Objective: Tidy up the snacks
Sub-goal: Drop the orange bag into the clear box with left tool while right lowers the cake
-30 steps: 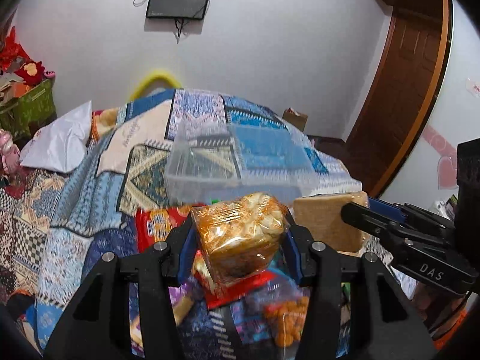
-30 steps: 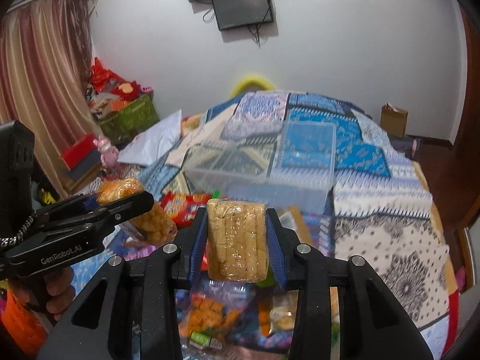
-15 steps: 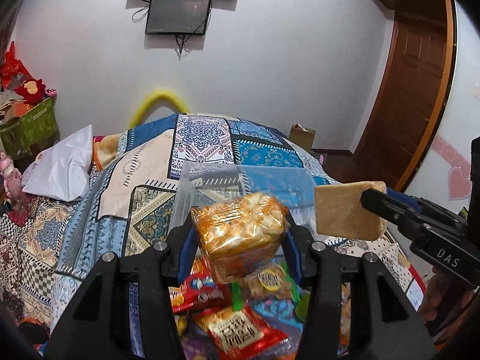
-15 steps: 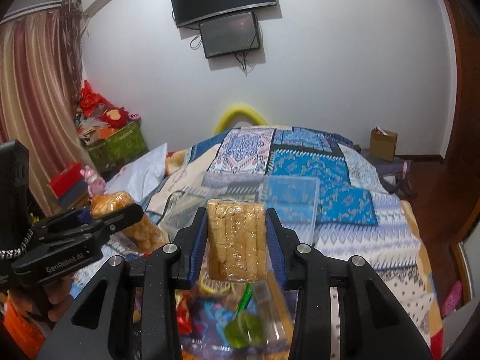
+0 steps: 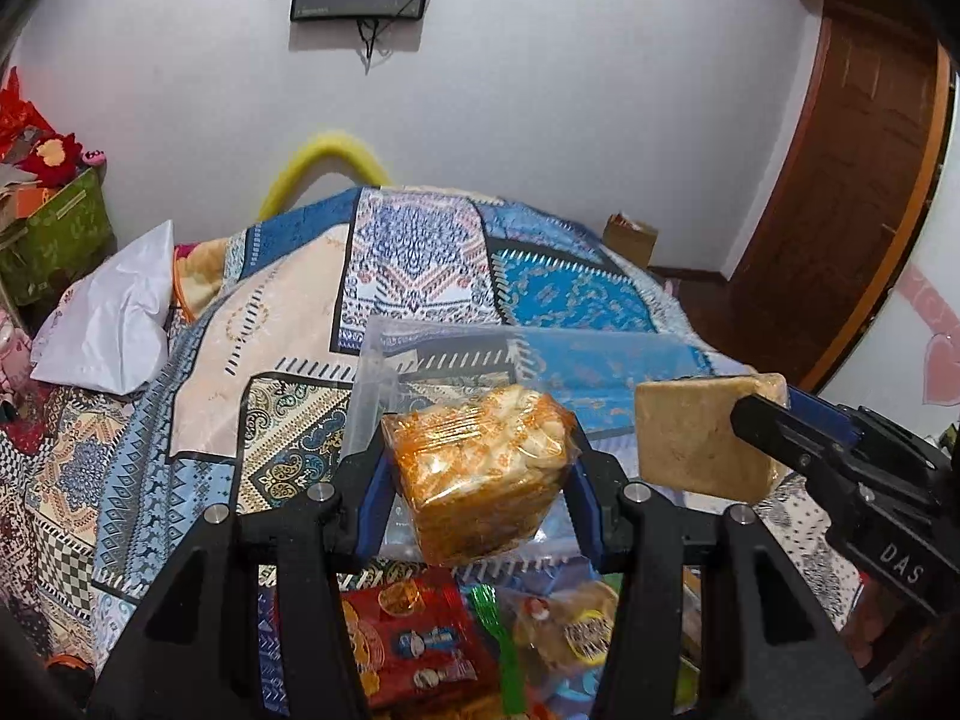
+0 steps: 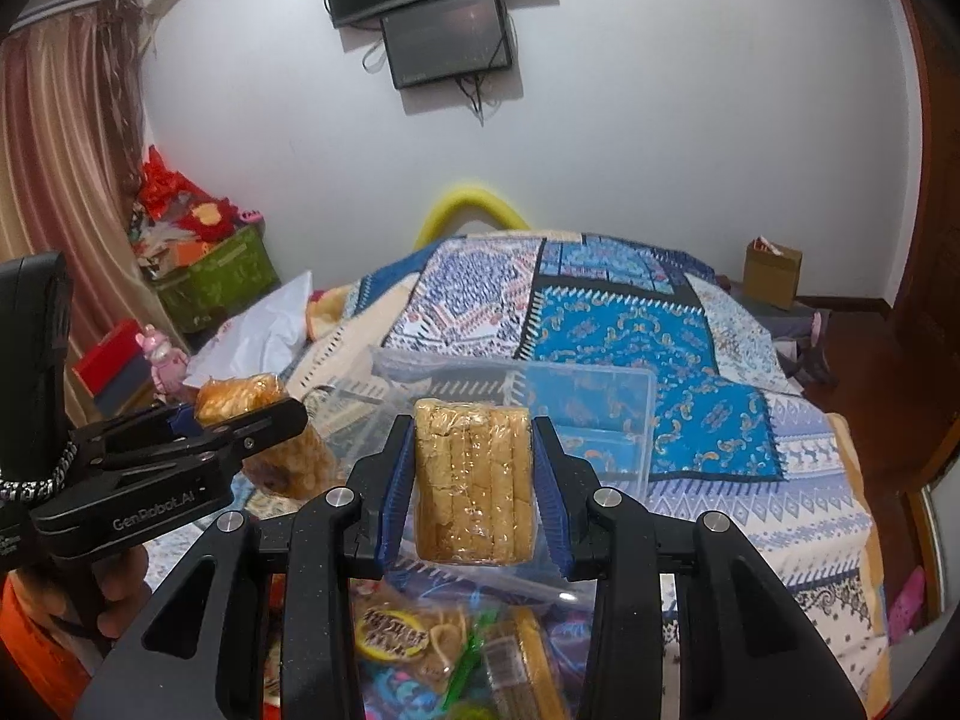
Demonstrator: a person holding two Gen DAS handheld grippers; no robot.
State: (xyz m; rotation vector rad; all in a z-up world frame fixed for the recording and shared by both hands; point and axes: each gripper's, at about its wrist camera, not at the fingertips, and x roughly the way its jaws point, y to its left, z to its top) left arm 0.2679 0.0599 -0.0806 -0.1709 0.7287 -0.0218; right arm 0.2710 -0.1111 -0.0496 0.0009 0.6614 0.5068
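Note:
My left gripper (image 5: 477,480) is shut on an orange cracker pack (image 5: 480,468) and holds it up in front of a clear plastic bin (image 5: 456,360) on the bed. My right gripper (image 6: 474,480) is shut on a tan wafer pack (image 6: 474,480), also held in the air before the clear bin (image 6: 600,402). In the left wrist view the right gripper (image 5: 750,420) holds its wafer pack (image 5: 696,438) to the right. In the right wrist view the left gripper (image 6: 252,420) shows at the left with the cracker pack (image 6: 240,390).
A pile of loose snack packets (image 5: 432,642) lies on the patchwork bedspread (image 5: 420,276) below both grippers; it also shows in the right wrist view (image 6: 420,636). A white pillow (image 5: 114,324) lies at the left. A wooden door (image 5: 852,198) stands at the right.
Both grippers have risen with their packs and come closer to the clear bin. The snack pile now sits lower in both views.

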